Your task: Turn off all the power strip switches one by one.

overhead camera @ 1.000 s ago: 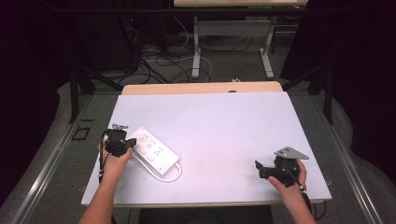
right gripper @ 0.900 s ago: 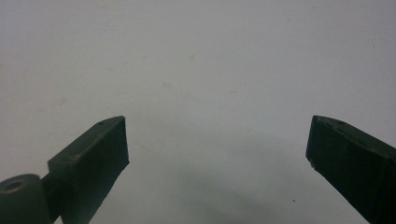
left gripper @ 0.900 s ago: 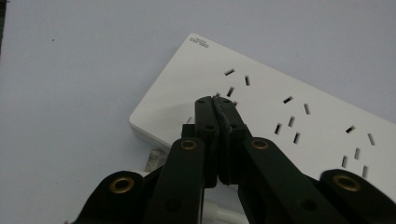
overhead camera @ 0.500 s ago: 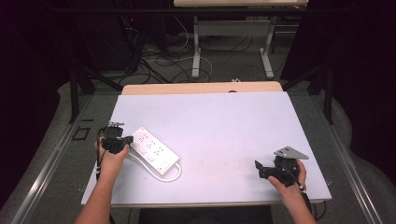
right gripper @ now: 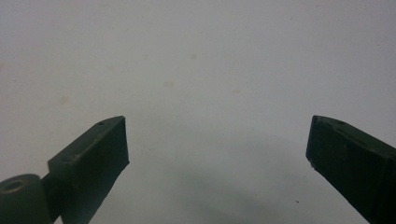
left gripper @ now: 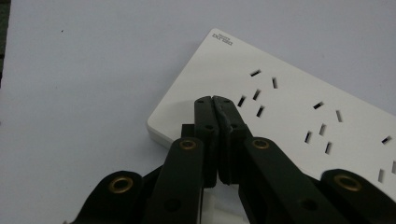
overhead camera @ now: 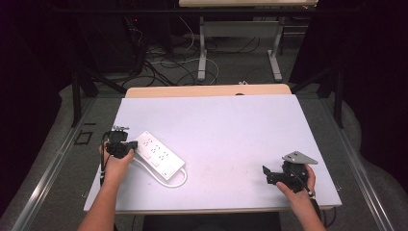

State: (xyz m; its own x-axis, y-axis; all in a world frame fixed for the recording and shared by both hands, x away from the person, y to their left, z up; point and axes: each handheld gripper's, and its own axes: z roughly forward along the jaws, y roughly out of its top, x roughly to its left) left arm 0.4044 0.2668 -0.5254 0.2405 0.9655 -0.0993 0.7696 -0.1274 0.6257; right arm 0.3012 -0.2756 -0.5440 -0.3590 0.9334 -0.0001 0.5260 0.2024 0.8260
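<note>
Jaws of the left gripper [left gripper: 213, 100] are pressed together over the end of the white plastic power strip [overhead camera: 157, 154], which lies near the left edge of the pale tabletop [overhead camera: 226, 130]. Near the right edge, the right gripper [overhead camera: 267, 174] rests, jaws wide apart.

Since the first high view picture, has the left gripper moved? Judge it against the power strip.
Yes, slightly. The left gripper has drawn back toward the table's left edge, now at the power strip's end.
</note>
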